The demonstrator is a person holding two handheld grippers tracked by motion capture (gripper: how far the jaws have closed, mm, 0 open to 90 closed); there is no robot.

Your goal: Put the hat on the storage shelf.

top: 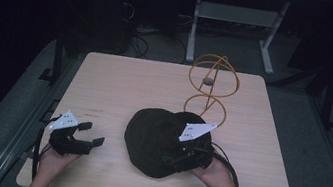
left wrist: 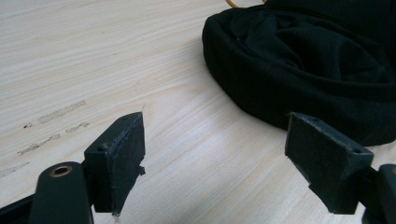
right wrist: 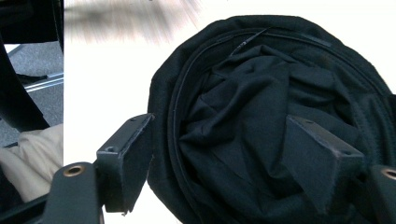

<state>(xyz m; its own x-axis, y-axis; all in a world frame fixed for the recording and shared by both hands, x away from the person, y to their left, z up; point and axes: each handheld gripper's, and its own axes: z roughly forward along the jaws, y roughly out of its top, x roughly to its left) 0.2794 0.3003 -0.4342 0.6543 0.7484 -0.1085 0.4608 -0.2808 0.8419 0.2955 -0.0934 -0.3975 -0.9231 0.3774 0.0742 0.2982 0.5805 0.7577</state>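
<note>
A black cloth cap (top: 152, 139) lies upside down on the wooden table (top: 121, 81), its crumpled lining facing up. My right gripper (top: 171, 160) reaches onto the cap's near right side. In the right gripper view it (right wrist: 219, 144) stands open, one jaw outside the cap's rim and the other over the lining (right wrist: 252, 107), with no pad pressing on cloth. My left gripper (top: 91, 132) rests near the table's left front, open and with nothing between its pads. In the left gripper view it (left wrist: 215, 140) points toward the cap (left wrist: 308, 70), a short way off.
A yellow wire stand (top: 210, 88) made of rings rises just behind the cap at the back right of the table. Bare wood stretches across the left and far parts of the table. Dark floor and a desk frame (top: 235, 28) lie beyond it.
</note>
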